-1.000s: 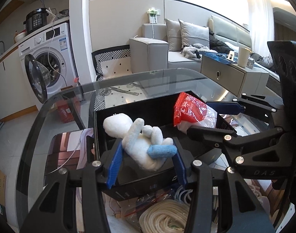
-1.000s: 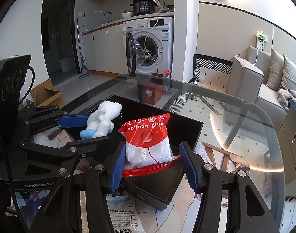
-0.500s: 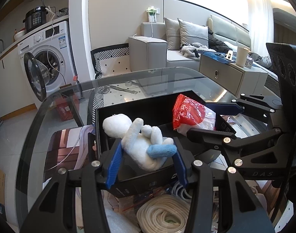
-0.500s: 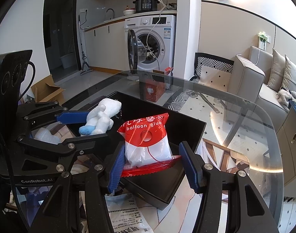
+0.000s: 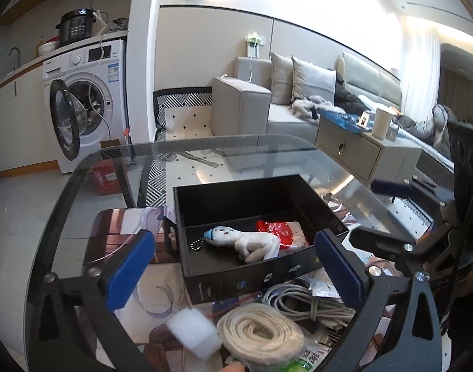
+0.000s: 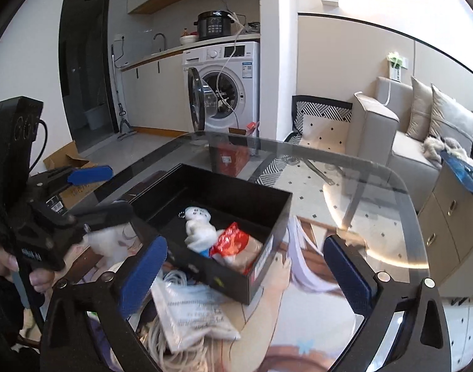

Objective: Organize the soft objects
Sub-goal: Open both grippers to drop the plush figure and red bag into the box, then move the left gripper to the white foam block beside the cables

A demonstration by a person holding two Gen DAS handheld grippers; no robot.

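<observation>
Fingers (image 5: 129, 274) of both grippers are spreading wide with nothing between them. Past them, a white plush toy (image 5: 245, 241) with a bead chain and a crumpled red-and-clear packet (image 5: 278, 232) lie inside the black box (image 5: 236, 274) on the glass table (image 5: 267, 155).

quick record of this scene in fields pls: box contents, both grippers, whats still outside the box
container: black box on the glass table
in box: white plush toy; red and clear balloon glue bag touching it
left gripper: jaws opening, nothing between them
right gripper: jaws opening, nothing between them
outside box, near side: cream rope coil, grey cable bundle, white foam piece
task state: both soft items lie inside the box
</observation>
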